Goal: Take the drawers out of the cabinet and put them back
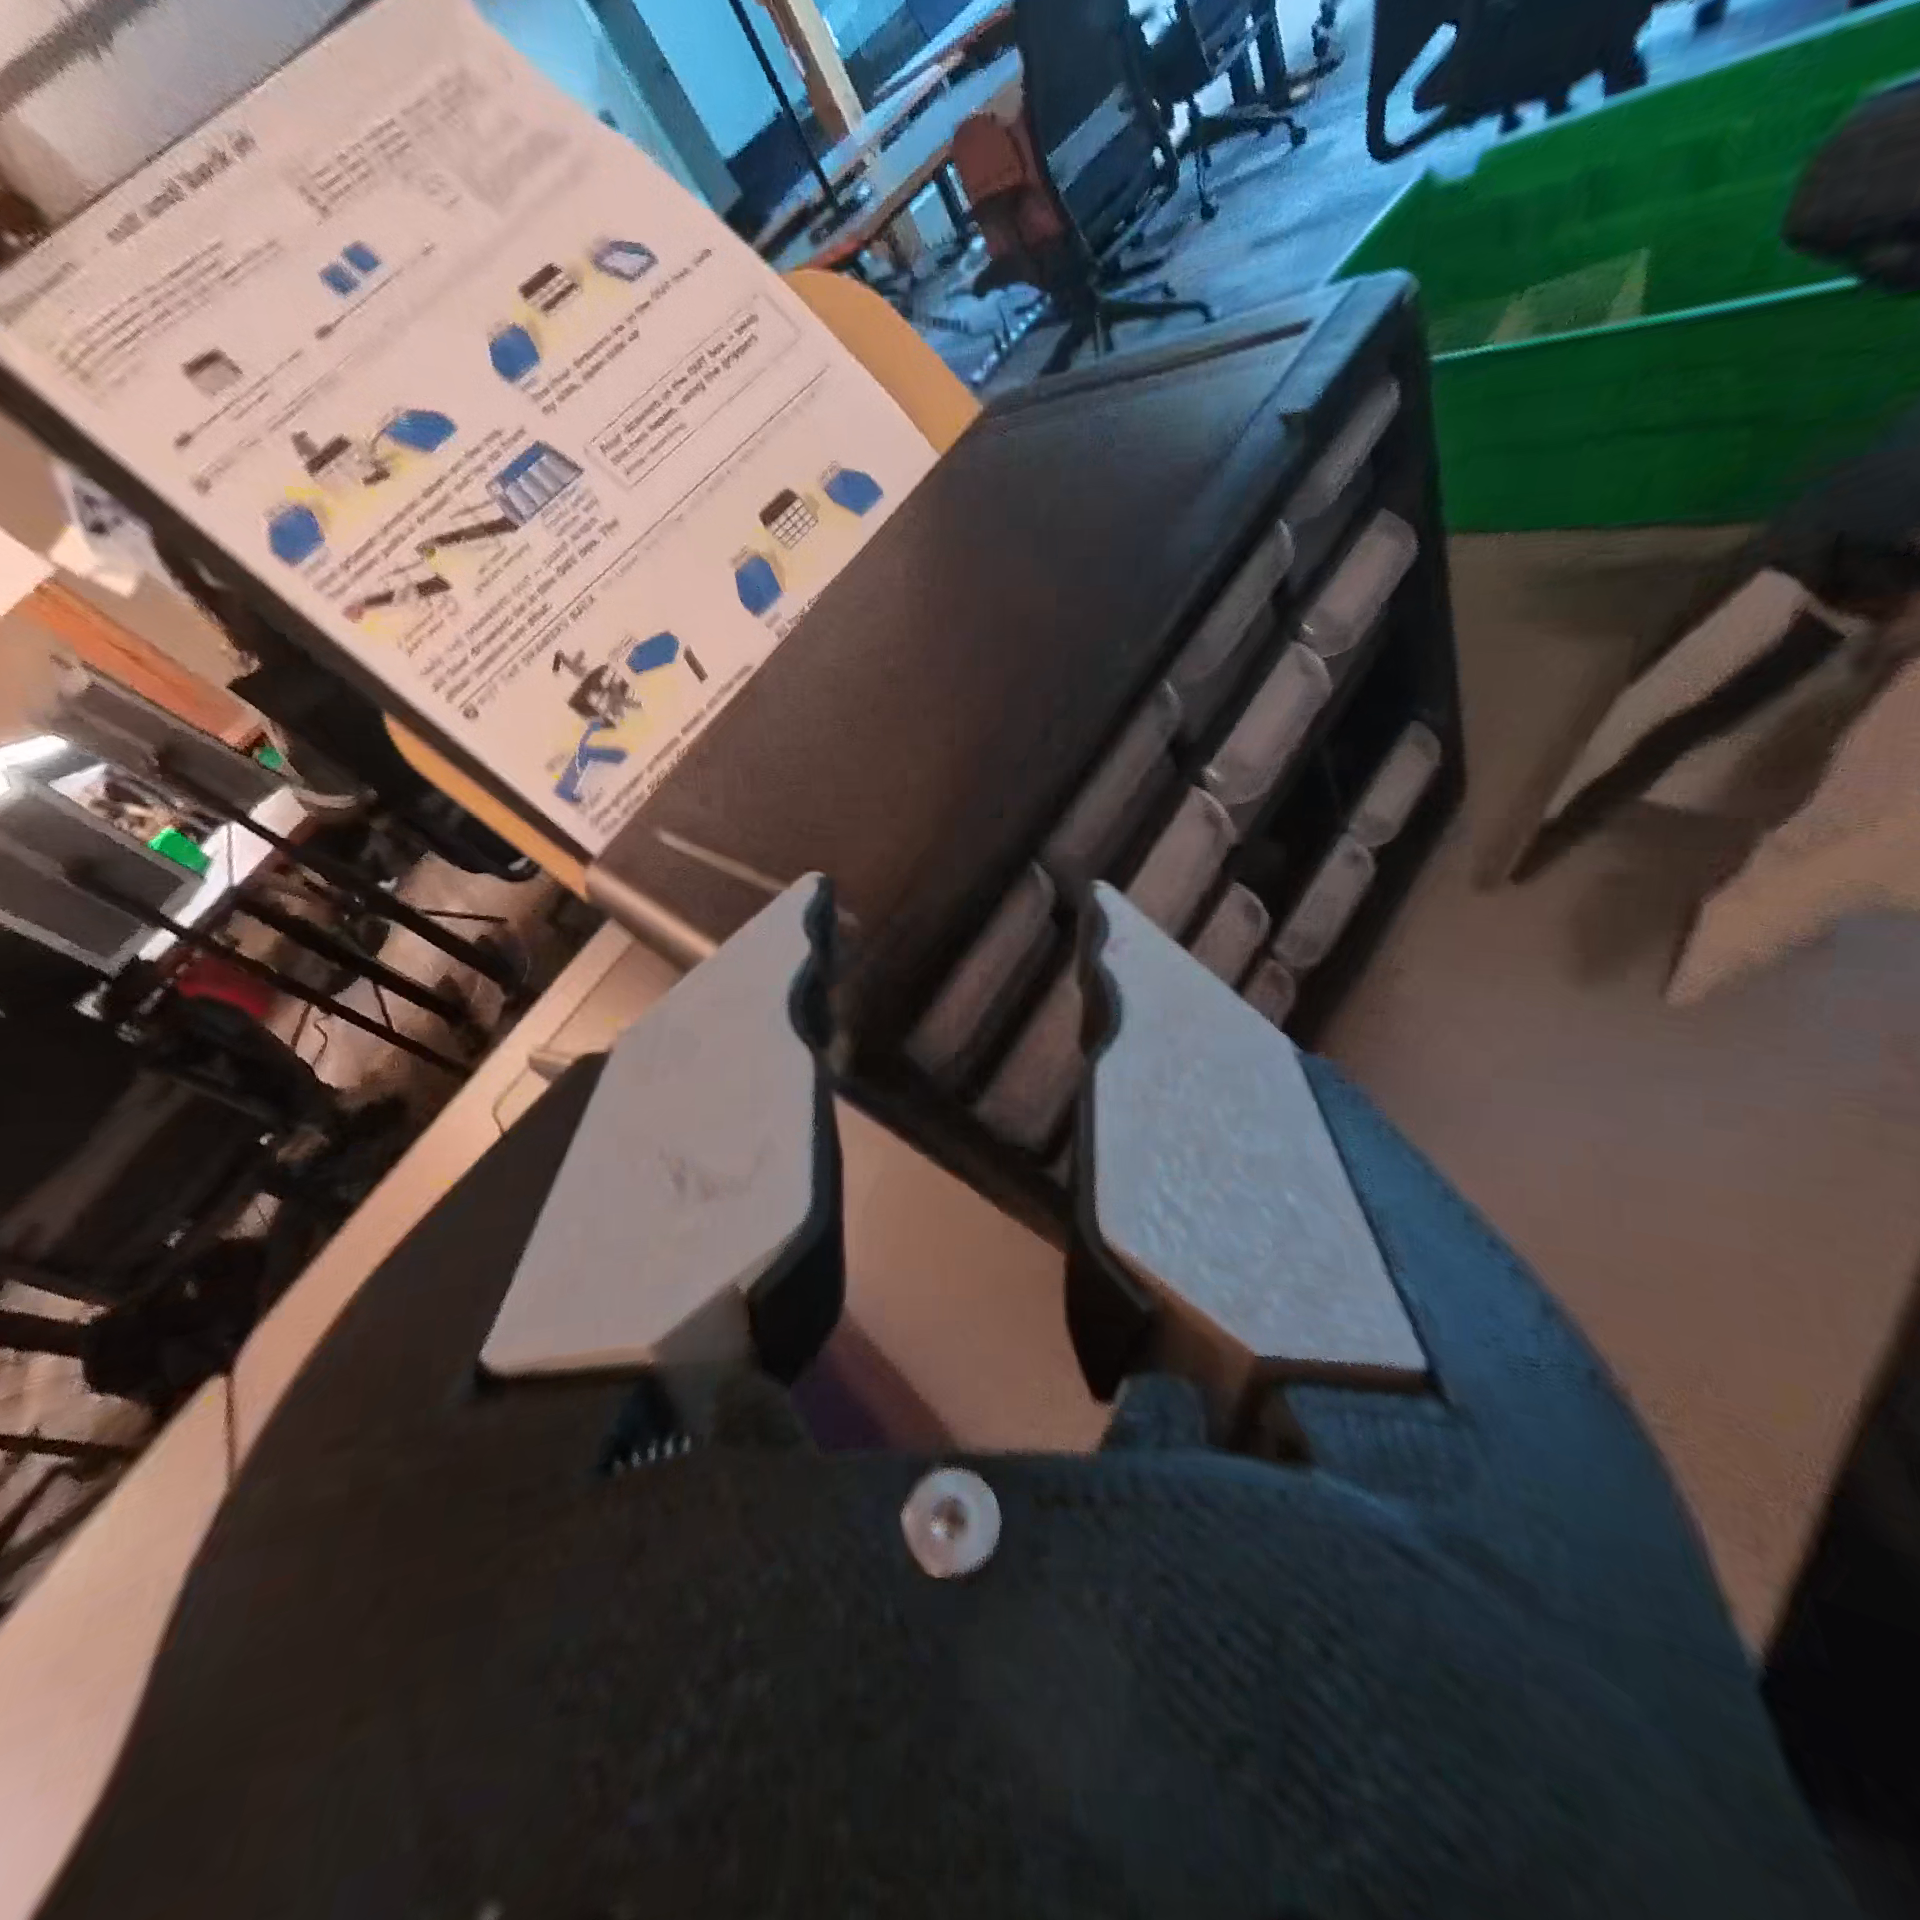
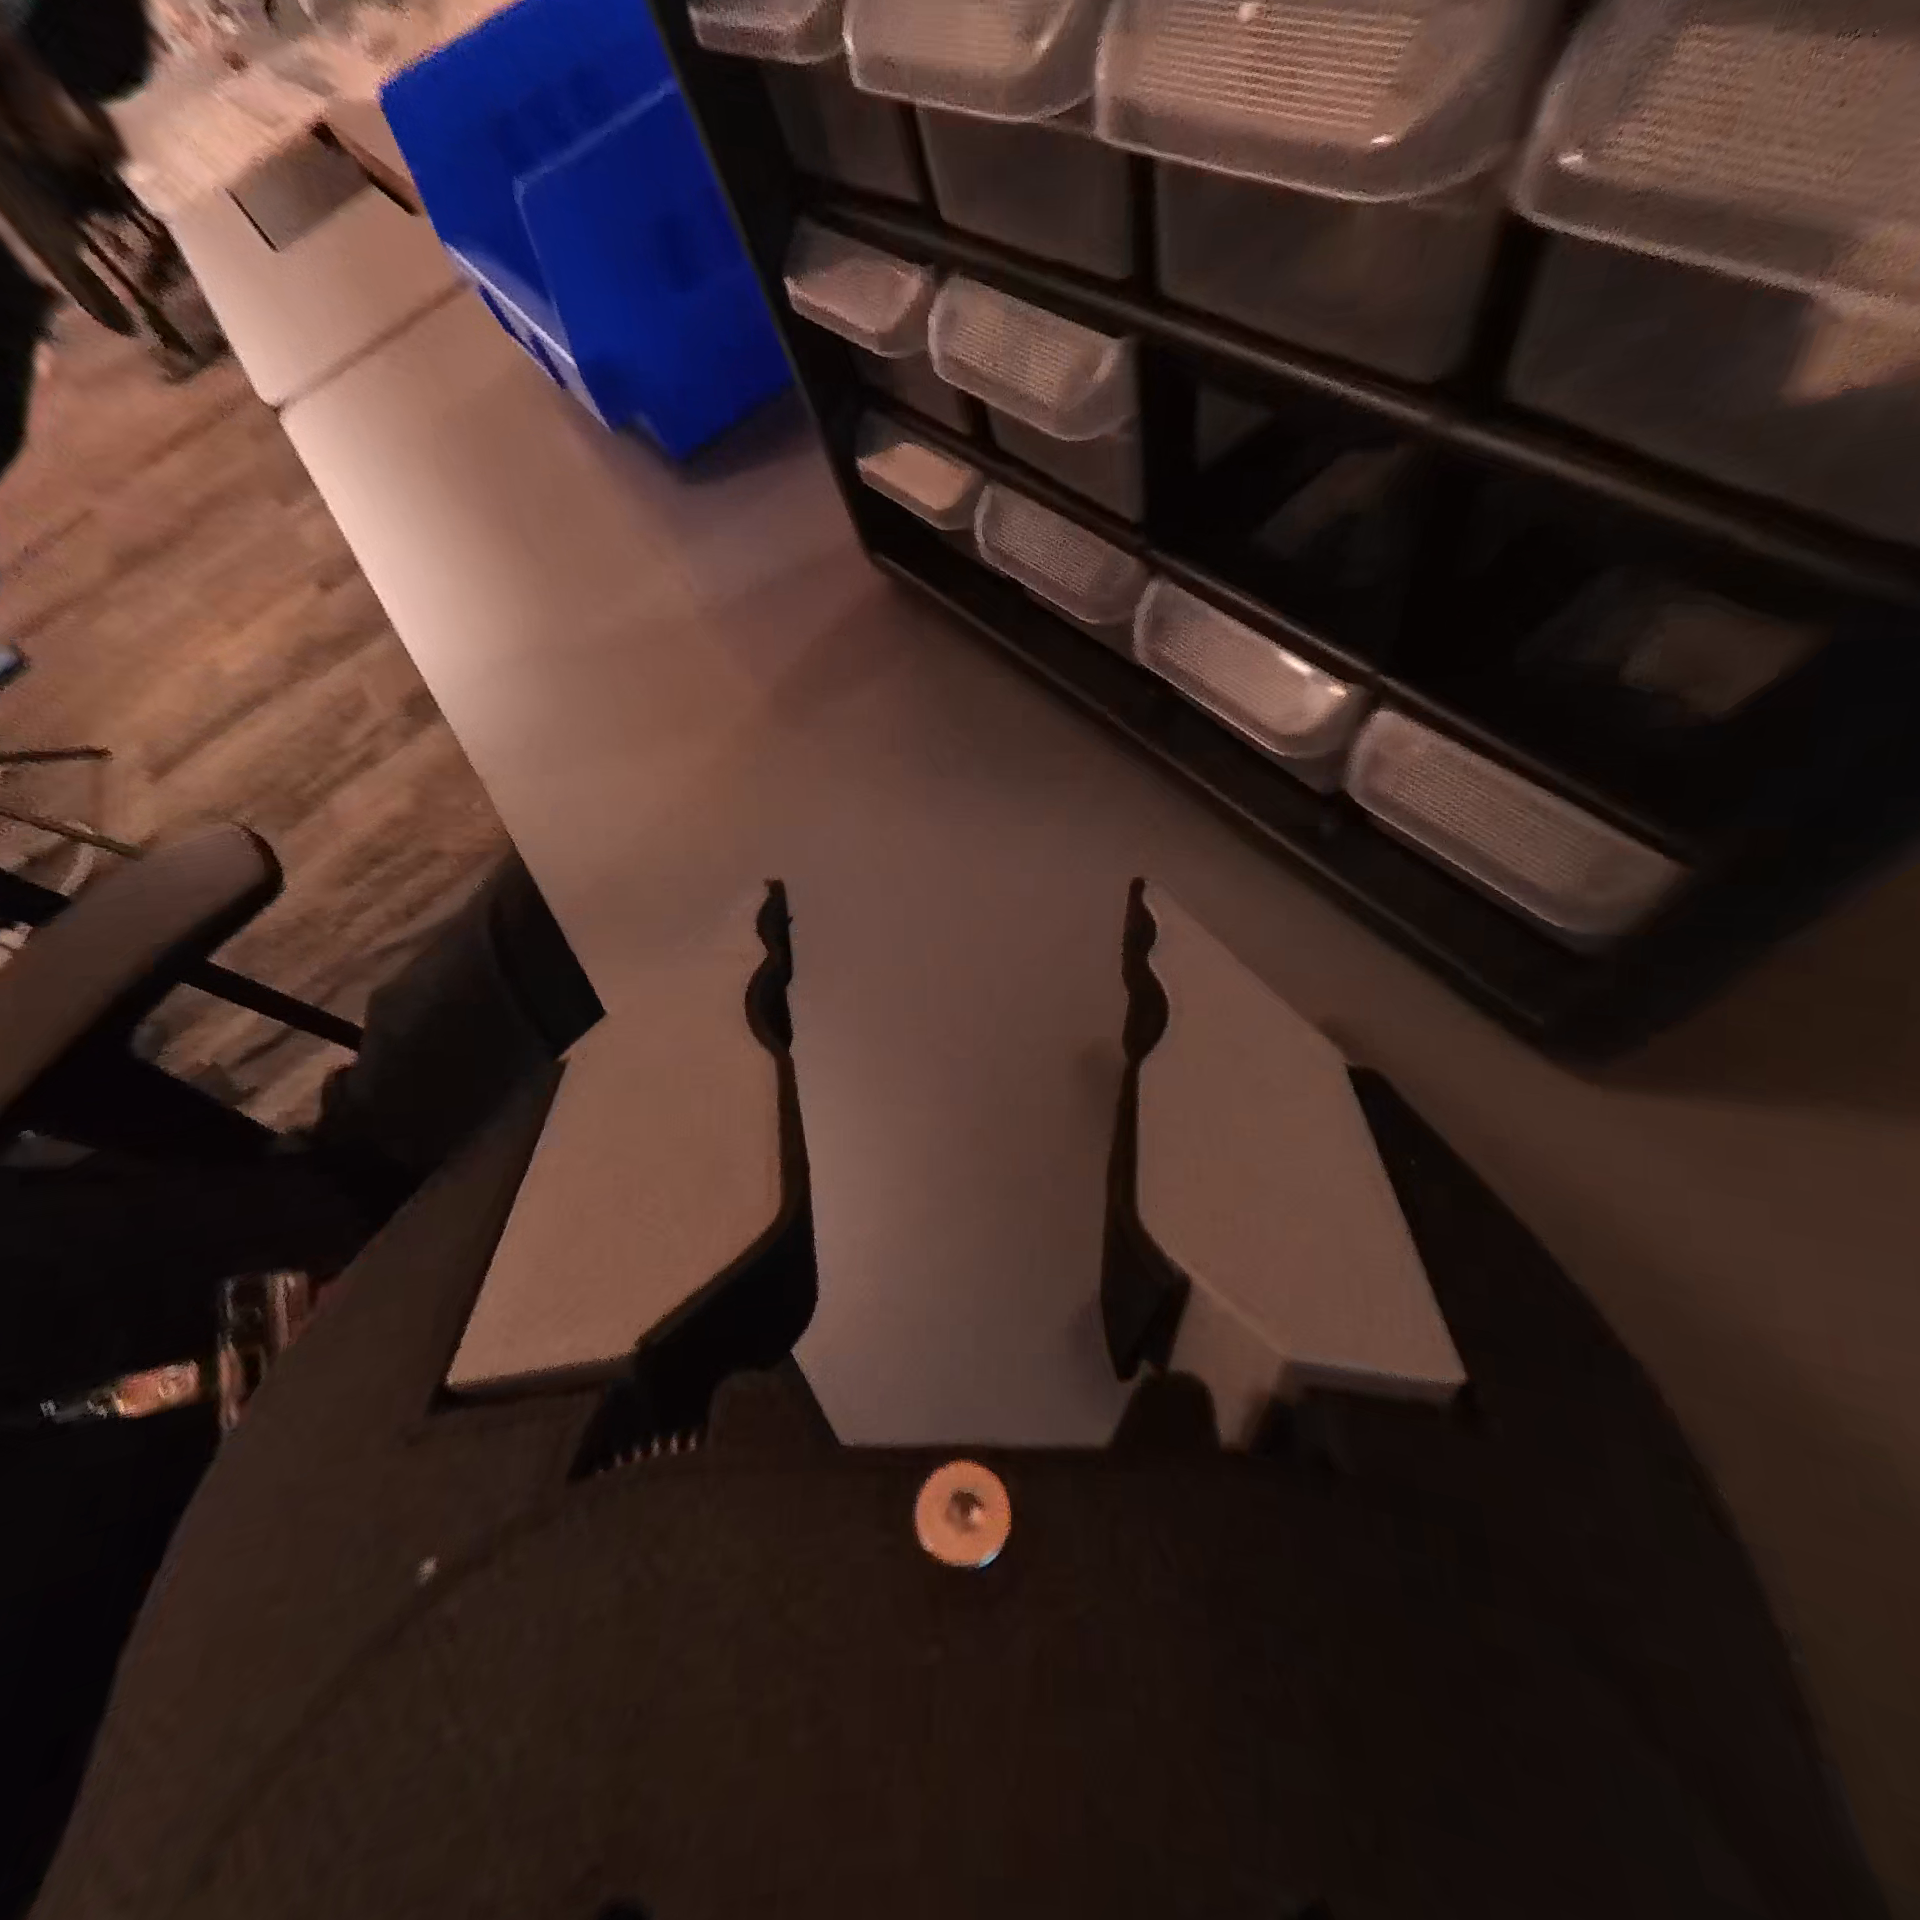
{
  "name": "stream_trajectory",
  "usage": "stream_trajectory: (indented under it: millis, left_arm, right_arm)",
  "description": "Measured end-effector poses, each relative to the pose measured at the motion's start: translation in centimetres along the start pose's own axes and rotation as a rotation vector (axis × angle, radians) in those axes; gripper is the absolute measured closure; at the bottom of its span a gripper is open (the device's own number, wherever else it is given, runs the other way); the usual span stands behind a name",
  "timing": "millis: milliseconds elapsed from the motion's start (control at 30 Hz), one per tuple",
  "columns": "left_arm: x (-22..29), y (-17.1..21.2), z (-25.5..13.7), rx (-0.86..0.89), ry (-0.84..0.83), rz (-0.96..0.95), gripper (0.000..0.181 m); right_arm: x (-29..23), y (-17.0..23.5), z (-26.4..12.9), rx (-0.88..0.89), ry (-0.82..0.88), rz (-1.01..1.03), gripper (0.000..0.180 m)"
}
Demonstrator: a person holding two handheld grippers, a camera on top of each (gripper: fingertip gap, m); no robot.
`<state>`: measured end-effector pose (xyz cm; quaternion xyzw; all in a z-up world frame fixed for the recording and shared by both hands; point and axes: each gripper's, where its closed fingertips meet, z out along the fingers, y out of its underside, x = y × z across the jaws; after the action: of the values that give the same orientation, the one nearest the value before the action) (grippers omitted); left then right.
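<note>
The left gripper (image 1: 951, 935) is held with its fingers (image 1: 686, 1132) parted by a moderate gap; nothing is gripped between them and nothing is touched. Through that gap the near corner of the black cabinet (image 1: 1039, 623) is seen, just ahead of the tips. The cabinet stands on the pale tabletop (image 1: 1558, 1195), its long axis running away from the left wrist camera toward the upper right, with its drawer face turned to the right of that view. Rows of clear plastic drawers (image 1: 1262, 717) are seated along that face, and at least one slot appears dark and open, though blur makes this uncertain. An illustrated instruction sheet (image 1: 447, 416) is propped behind the cabinet's top, and a green board (image 1: 1621, 416) stands beyond the far end.

The right gripper (image 2: 954, 914) is likewise spread, its fingers (image 2: 644, 1164) set somewhat wider, empty, and hovering over bare tabletop (image 2: 644, 644) without contact. In the right wrist view the cabinet (image 2: 1382, 395) fills the upper right, its face turned toward the camera and tilted in the frame. Most slots are filled with clear drawers (image 2: 1247, 675); two neighbouring slots (image 2: 1507, 561) in the second row from the bottom gape dark and empty. A blue bin (image 2: 592, 208) is seen just beside the cabinet's left end.
</note>
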<state>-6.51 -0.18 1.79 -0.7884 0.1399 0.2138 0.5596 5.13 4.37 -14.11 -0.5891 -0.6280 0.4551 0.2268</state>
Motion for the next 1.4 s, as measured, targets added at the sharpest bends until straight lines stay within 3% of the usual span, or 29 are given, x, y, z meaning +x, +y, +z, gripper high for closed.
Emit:
stream_trajectory:
  millis: [100,167,467,567,667,767,900,1033,1133,1167,1233,1400]
  left_arm:
    - [-0.3,0.1,2.9,-0.076,0.070,0.073,0.143]
    - [0.8,0.2,3.3,-0.092,0.190,0.073,0.155]
    - [0.7,0.4,3.3,-0.155,0.258,0.024,0.154]
    - [0.7,0.4,3.3,-0.157,0.256,0.010,0.155]
    - [0.8,0.4,3.3,-0.159,0.248,0.012,0.156]
    - [0.8,0.4,3.3,-0.170,0.237,0.017,0.156]
    - [0.8,0.4,3.4,-0.171,0.237,0.011,0.156]
    - [0.8,0.4,3.3,-0.165,0.234,0.010,0.156]
    - [0.8,0.4,3.3,-0.168,0.235,0.017,0.156]
    - [0.8,0.4,3.4,-0.170,0.235,0.022,0.156]
    - [0.8,0.4,3.3,-0.171,0.234,0.027,0.156]
    - [0.8,0.4,3.3,-0.161,0.226,0.000,0.155]
  right_arm:
    - [-1.0,-0.9,2.1,0.065,-0.031,0.036,0.117]
    - [-1.5,-1.3,3.3,0.081,-0.053,0.054,0.115]
    - [-0.7,-5.8,6.6,0.250,-0.114,0.236,0.111]
    - [0.7,-6.7,6.9,0.319,-0.109,0.357,0.128]
    - [0.7,-8.0,6.7,0.423,-0.235,0.503,0.141]
    - [1.5,-7.9,6.8,0.433,-0.194,0.532,0.166]
    - [1.4,-7.9,6.8,0.431,-0.188,0.548,0.168]
    - [-0.9,-6.3,5.9,0.390,-0.241,0.463,0.172]
    - [-4.7,-3.8,4.9,0.287,-0.335,0.292,0.180]
    - [-4.9,-2.6,4.8,0.227,-0.308,0.242,0.180]
    - [-3.4,-1.4,4.4,0.162,-0.161,0.144,0.144]
    - [-0.4,-3.4,2.0,0.146,0.114,-0.218,0.133]
